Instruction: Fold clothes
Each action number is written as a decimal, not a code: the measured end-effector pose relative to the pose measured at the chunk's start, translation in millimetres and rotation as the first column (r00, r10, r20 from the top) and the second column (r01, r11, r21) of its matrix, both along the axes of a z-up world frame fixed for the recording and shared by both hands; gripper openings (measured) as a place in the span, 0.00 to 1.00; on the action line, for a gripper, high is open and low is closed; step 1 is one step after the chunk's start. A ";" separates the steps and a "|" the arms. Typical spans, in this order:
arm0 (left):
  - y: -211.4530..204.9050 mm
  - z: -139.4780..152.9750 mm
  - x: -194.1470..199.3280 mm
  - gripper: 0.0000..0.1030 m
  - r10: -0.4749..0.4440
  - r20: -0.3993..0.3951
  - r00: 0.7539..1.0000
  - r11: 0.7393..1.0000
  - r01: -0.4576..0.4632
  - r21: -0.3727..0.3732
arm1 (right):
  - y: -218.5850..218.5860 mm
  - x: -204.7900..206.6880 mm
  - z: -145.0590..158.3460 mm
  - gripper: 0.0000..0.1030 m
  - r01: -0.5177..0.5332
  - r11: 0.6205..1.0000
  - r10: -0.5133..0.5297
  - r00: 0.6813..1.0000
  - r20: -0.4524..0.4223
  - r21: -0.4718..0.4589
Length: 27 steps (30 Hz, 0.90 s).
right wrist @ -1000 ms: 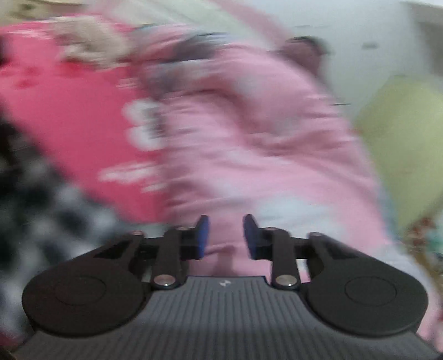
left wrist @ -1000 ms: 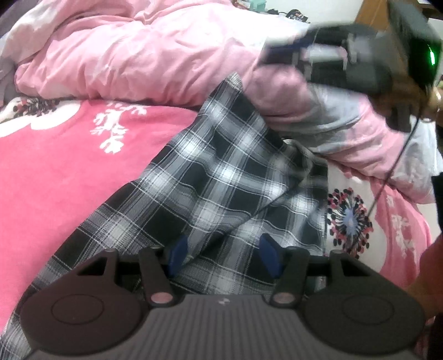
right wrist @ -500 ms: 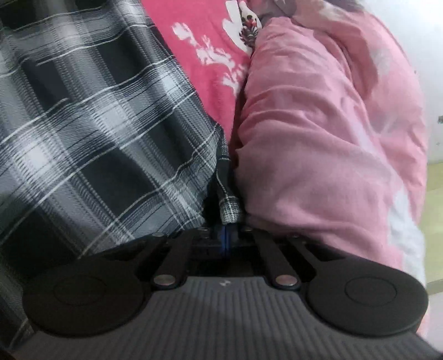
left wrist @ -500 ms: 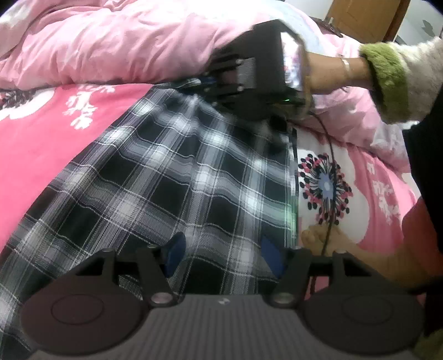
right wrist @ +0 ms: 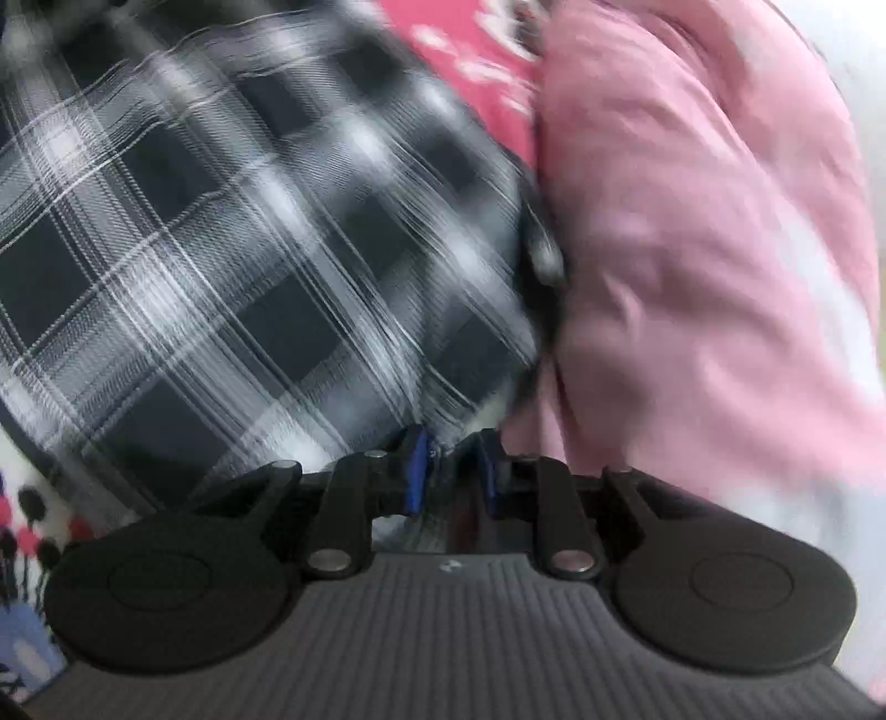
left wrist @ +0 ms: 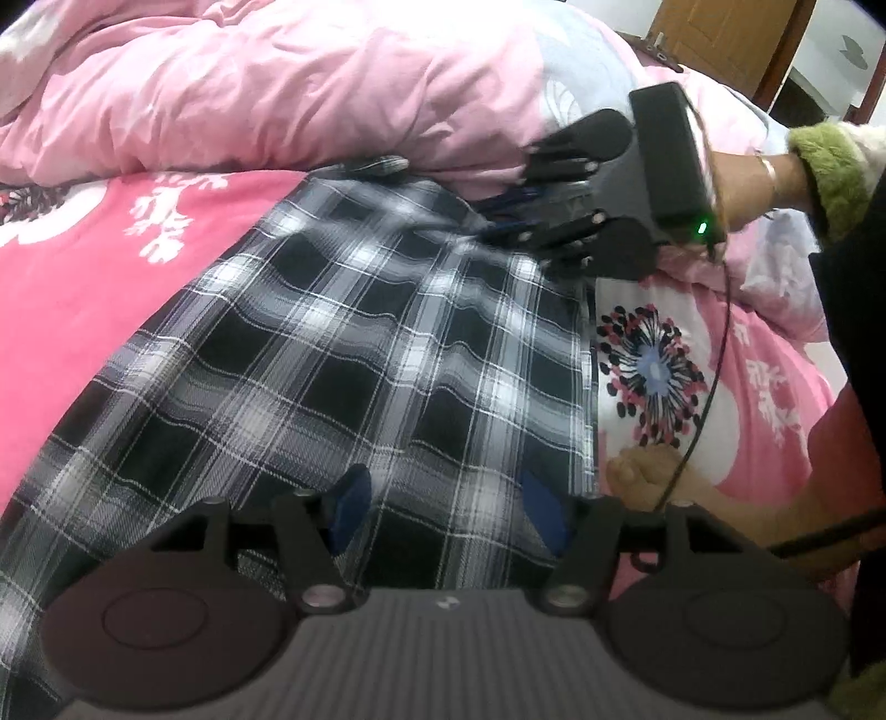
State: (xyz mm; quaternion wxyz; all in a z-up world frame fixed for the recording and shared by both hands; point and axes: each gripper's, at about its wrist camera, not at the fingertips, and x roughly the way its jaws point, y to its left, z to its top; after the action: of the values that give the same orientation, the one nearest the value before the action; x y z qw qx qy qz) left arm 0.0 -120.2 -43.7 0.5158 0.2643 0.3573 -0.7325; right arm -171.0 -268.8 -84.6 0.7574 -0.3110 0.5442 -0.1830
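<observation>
A black-and-white plaid garment (left wrist: 354, 343) lies spread on the pink bedsheet (left wrist: 83, 288). My left gripper (left wrist: 446, 512) is open, its blue pads (left wrist: 349, 507) wide apart over the garment's near end, with flat cloth between them. A hand holds my right gripper (left wrist: 498, 207) at the garment's far right corner, against the pink duvet (left wrist: 288, 88). In the blurred right wrist view the right gripper (right wrist: 451, 468) has its jaws opening. The plaid garment's (right wrist: 221, 249) corner sits in the narrow gap between the pads, which do not press on it.
The pink duvet (right wrist: 692, 249) is bunched along the far side of the bed. A flower print (left wrist: 653, 376) marks the sheet right of the garment. A bare foot (left wrist: 648, 476) rests on the bed near my left gripper. A cable (left wrist: 714, 354) hangs from the right gripper. A wooden door (left wrist: 720, 39) stands behind.
The right gripper brought the raised corner down and to the right, so the garment now lies flatter and wider. Its jaws, shut on the corner half a second ago, have parted. The left gripper stayed put.
</observation>
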 end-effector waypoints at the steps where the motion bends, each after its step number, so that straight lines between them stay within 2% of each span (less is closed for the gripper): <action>1: -0.2 -0.3 0.2 0.61 0.003 0.000 1.000 1.000 -0.003 0.001 | -3.5 -3.9 1.5 0.16 0.035 0.999 -0.035 0.999 -0.003 -0.001; 3: -0.1 -0.5 0.2 0.61 0.005 0.000 1.000 1.000 -0.005 0.000 | -5.0 -10.2 2.3 0.14 0.082 0.995 -0.085 0.995 -0.056 -0.052; 5: 0.0 -0.9 -0.7 0.61 0.007 0.003 1.000 1.000 -0.007 -0.002 | -3.8 -17.0 9.9 0.13 0.099 0.994 -0.101 0.994 -0.041 -0.034; 7: 0.2 -0.6 -2.8 0.61 0.003 0.014 1.000 1.000 -0.002 -0.004 | 4.3 -10.8 21.5 0.12 0.074 0.997 -0.074 0.997 0.025 -0.008; 10: 2.8 3.5 -6.2 0.61 0.001 0.021 1.000 1.000 -0.001 -0.002 | 23.2 2.5 38.4 0.13 -0.046 0.996 0.034 0.989 0.147 0.080; 11: 4.6 5.1 -6.6 0.61 0.001 0.013 1.000 1.000 -0.001 0.002 | 25.7 0.7 36.8 0.13 -0.065 0.992 0.049 0.988 0.146 0.110; 14: 17.5 10.4 -7.8 0.61 0.012 -0.015 1.000 1.000 -0.012 0.008 | 13.3 -16.9 10.2 0.13 0.032 0.990 -0.035 0.999 0.015 0.139; 16: 30.7 13.2 -9.9 0.61 0.016 -0.048 0.999 1.000 -0.015 0.017 | -11.5 -45.8 1.7 0.09 0.203 0.968 -0.201 0.979 -0.023 0.146; 17: 37.0 14.0 -11.3 0.61 0.015 -0.067 0.998 1.000 -0.014 0.024 | -20.1 -54.7 5.4 0.01 0.267 0.951 -0.266 0.964 -0.029 0.159; 18: 42.7 14.1 -13.7 0.61 0.009 -0.080 0.997 0.999 -0.007 0.031 | -19.9 -58.2 12.6 0.01 0.273 0.946 -0.276 0.961 -0.009 0.175; 21: 55.9 11.2 -25.4 0.61 -0.021 -0.087 0.996 0.998 0.025 0.053 | 4.1 -44.2 26.8 0.03 0.151 0.970 -0.168 0.983 0.075 0.192; 23: 61.3 6.9 -34.9 0.61 -0.040 -0.073 0.997 0.996 0.046 0.071 | 22.2 -27.6 28.9 0.03 0.046 0.966 -0.084 0.986 0.142 0.256; 26: 68.6 0.5 -46.6 0.61 -0.038 -0.047 0.998 0.996 0.042 0.078 | 39.1 -18.0 13.7 0.03 -0.015 0.948 -0.030 0.990 0.138 0.317; 27: 71.3 -1.4 -50.4 0.61 -0.036 -0.039 0.999 0.996 0.039 0.079 | 37.3 -27.7 5.6 0.03 0.020 0.942 -0.060 0.992 0.111 0.334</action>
State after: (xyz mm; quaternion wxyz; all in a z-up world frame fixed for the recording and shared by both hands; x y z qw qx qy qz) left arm -50.4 -49.0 -45.2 0.4841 0.2774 0.3908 -0.7321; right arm -198.7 -231.5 -79.0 0.8263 -0.1564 0.5271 -0.1224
